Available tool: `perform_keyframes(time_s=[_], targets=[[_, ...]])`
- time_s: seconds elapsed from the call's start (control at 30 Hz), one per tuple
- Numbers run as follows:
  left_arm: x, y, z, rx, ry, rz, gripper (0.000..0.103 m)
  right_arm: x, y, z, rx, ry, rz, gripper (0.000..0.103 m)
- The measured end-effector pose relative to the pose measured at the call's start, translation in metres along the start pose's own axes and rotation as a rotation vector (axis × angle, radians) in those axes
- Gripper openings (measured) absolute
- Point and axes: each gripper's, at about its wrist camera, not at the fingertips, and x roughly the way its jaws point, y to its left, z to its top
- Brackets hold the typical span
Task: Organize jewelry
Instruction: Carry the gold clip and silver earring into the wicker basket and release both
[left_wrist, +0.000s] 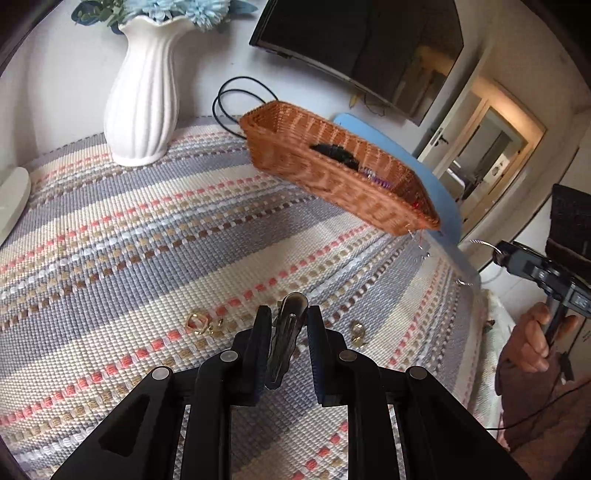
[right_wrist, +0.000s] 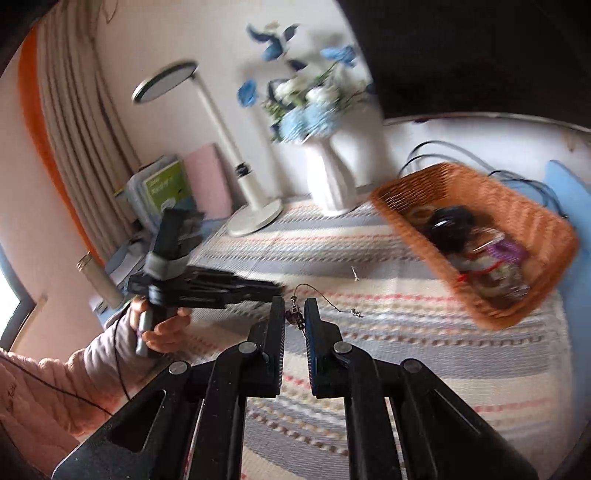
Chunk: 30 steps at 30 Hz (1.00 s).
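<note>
Your left tool (left_wrist: 289, 320) is clamped on a hair clip (left_wrist: 286, 332), your right tool (right_wrist: 294, 314) on a chain (right_wrist: 325, 301). Carry step; next: release both into basket (right_wrist: 517, 206) at 2 o'clock.

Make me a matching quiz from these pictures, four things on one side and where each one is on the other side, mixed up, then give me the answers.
Things:
1. hair clip
2. thin chain
3. gold rings
4. black hair tie

Places:
A. lying loose on the striped cloth
B. inside the wicker basket
C. between the fingers of the left gripper
D. between the fingers of the right gripper

Pairs: 1-C, 2-D, 3-A, 4-B
</note>
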Motion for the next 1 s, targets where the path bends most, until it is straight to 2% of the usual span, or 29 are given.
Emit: perform_keyframes(time_s=[0.2, 0.33, 0.47, 0.6, 0.77, 0.87, 1.0], targets=[[-0.017, -0.025, 0.037, 0.053, -0.033, 0.025, 0.020, -0.029, -0.037, 0.036, 0.047, -0.089, -0.084, 0.012], [-0.016, -0.046, 0.083, 0.083, -0.071, 0.031, 0.020, -0.034, -0.066, 0.071, 0.093, -0.120, -0.160, 0.012], [0.003, -0.064, 0.133, 0.101, -0.088, 0.028, 0.020, -0.024, -0.094, 0.102, 0.132, -0.139, -0.252, 0.012], [0.037, -0.070, 0.172, 0.099, -0.077, 0.047, 0.020, 0.003, -0.124, 0.124, 0.155, -0.130, -0.288, 0.012], [0.081, -0.061, 0.193, 0.062, -0.044, 0.080, 0.020, 0.046, -0.165, 0.128, 0.220, -0.077, -0.292, 0.012], [0.099, -0.052, 0.194, 0.034, -0.023, 0.080, 0.020, 0.058, -0.180, 0.122, 0.257, -0.068, -0.273, 0.012], [0.117, -0.049, 0.197, 0.028, -0.009, 0.085, 0.020, 0.065, -0.187, 0.118, 0.257, -0.048, -0.296, 0.012]])
